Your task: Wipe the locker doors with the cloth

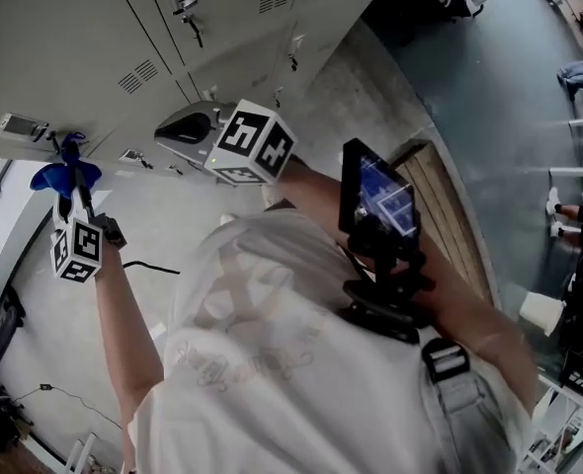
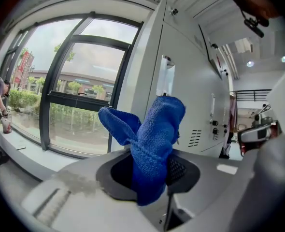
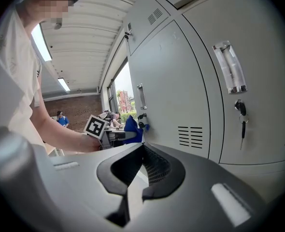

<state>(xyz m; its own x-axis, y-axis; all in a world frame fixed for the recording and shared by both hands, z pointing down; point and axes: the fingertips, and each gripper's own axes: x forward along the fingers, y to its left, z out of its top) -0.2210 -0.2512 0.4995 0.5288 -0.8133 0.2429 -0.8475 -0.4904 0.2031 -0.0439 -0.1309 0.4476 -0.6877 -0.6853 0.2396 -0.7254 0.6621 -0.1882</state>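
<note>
The left tongs [image 2: 151, 174] are clenched on the blue cloth [image 2: 154, 139], whose loose folds stand up above the jaws and fan out to the left. In the head view the person's left arm is raised and the cloth [image 1: 64, 174] sits at the tip of the left tongs [image 1: 75, 197], close against the lower edge of the grey locker doors [image 1: 94, 47]; whether the fabric touches the metal cannot be told. Past the cloth, the left gripper view shows a large window [image 2: 79, 95] with dark frames beside the lockers. The right tongs [image 3: 132, 180] have their jaws together with nothing between them, and point at a locker door [image 3: 181, 91] with vent slots [image 3: 191, 137]. On the neighbouring door a key [image 3: 242, 122] hangs in its lock. From this side the cloth [image 3: 131, 129] appears further along the row, next to the left tongs' marker cube [image 3: 96, 126].
</note>
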